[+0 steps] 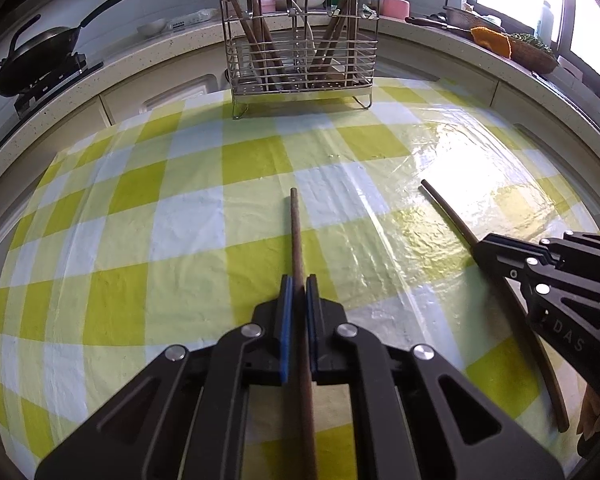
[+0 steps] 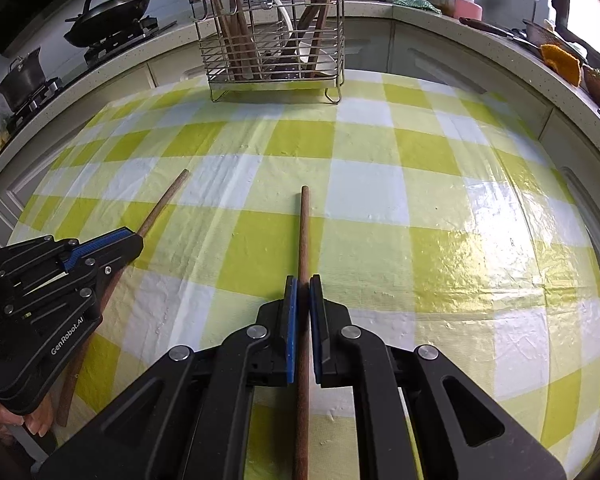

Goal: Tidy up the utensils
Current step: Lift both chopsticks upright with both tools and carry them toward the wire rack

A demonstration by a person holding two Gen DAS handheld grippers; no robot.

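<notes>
Jaws of both grippers closed, each pinching a wooden chopstick (image 1: 296, 240) lengthwise

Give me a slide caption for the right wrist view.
Right gripper clamps a wooden stick; wire rack ahead.

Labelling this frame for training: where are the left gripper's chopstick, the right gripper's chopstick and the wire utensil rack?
left chopstick (image 1: 296, 236), left wrist view, mid shaft.
right chopstick (image 2: 304, 232), right wrist view, mid shaft.
wire utensil rack (image 1: 300, 54), left wrist view, front wires.
</notes>
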